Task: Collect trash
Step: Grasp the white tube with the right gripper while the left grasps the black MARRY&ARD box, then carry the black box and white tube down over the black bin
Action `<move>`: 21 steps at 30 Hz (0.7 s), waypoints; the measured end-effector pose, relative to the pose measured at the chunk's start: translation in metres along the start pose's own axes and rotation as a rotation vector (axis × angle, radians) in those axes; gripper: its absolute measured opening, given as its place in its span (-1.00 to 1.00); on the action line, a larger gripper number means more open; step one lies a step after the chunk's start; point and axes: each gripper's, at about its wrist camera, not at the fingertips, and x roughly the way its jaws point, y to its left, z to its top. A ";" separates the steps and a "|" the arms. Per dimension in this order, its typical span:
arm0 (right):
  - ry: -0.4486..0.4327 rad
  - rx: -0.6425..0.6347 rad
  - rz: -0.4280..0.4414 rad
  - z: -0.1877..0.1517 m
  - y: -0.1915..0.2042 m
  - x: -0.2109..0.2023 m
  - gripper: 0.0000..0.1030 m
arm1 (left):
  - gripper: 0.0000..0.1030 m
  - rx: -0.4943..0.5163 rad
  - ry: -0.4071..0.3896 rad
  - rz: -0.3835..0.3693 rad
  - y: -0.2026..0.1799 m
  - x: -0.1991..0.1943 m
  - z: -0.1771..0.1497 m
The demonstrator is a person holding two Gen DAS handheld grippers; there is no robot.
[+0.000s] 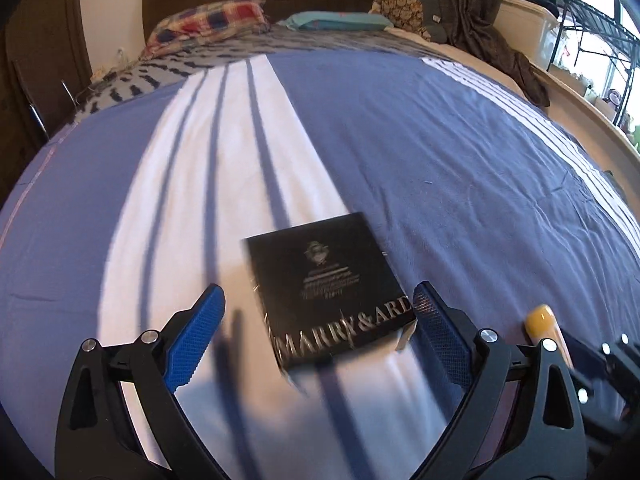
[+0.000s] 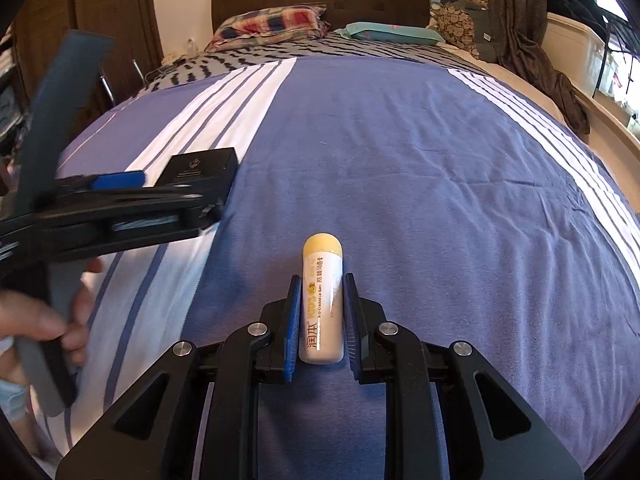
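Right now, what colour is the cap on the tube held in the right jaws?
Yellow, on a white tube; the cap shows best in the right wrist view.

Open blue striped bedspread ahead; black box lies between the spread left gripper fingers; pillows crowd the headboard.

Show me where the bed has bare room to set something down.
Free: the wide blue bedspread between the black box and the white stripes toward the window. Crowded: near the box, where the left gripper hovers open, and the head end with pillows.
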 end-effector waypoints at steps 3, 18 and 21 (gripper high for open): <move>-0.001 0.003 0.007 -0.001 -0.004 0.002 -0.60 | 0.73 0.000 0.038 0.012 -0.004 0.015 0.004; -0.010 -0.042 0.014 -0.024 0.020 -0.022 -0.60 | 0.54 0.028 0.038 0.016 0.012 -0.039 -0.053; -0.008 -0.045 0.030 -0.037 0.031 -0.038 -0.60 | 0.54 0.016 0.022 -0.002 0.020 -0.067 -0.078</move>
